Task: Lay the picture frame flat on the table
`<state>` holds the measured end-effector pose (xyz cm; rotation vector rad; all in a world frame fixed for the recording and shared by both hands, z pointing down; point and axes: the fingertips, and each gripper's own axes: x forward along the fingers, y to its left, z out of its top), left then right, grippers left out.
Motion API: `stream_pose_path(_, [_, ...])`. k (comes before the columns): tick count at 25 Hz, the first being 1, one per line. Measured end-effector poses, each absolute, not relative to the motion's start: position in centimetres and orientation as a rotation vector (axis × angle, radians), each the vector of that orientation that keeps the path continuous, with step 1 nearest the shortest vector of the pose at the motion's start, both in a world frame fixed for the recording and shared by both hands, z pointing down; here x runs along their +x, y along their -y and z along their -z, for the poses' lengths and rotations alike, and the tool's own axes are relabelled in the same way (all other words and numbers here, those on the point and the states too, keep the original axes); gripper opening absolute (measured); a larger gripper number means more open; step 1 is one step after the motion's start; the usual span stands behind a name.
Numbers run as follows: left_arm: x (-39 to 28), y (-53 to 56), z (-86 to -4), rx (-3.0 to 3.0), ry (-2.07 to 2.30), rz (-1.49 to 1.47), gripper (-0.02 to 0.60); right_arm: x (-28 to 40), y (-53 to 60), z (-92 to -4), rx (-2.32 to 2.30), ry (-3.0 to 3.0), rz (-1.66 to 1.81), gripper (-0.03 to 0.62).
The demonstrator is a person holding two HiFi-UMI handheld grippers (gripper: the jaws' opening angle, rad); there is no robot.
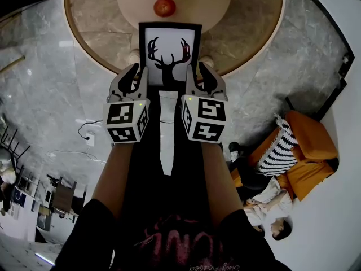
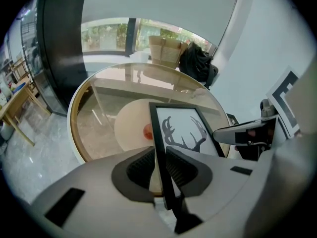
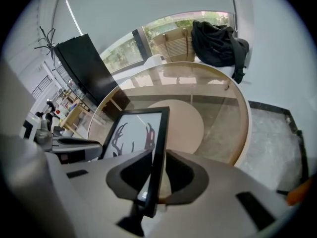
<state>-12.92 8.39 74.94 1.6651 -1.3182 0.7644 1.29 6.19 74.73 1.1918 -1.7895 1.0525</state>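
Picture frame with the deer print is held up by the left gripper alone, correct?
Not quite: it is not held by the left gripper alone. The left gripper is shut on the left edge of the picture frame, and the right gripper view shows the right gripper shut on its right edge. Both grippers hold up the frame with the deer print.

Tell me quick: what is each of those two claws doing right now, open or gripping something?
The left gripper is closed on the frame's left edge.
The right gripper is closed on the frame's right edge.
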Motion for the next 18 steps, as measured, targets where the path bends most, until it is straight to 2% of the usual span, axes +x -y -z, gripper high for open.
stream_pose_path(3, [-13.1, -7.8, -73.7, 1.692, 1.335, -0.747, 0.071, 1.6, -5.5, -73.3, 1.228, 1.821, -1.000, 0.070])
stream_pose_path(10, [-13.4, -5.9, -70.2, 1.737, 1.386, -0.728, 0.014, 0.8, -3.7, -69.4, 1.255, 1.906, -0.935, 0.027])
stream_pose_path(18, [-13.2, -3.9, -64.6, 1.825, 1.417, -0.692, 0.011, 0.5, -2.1, -63.6, 1.293, 1.986, -0.879, 0.023])
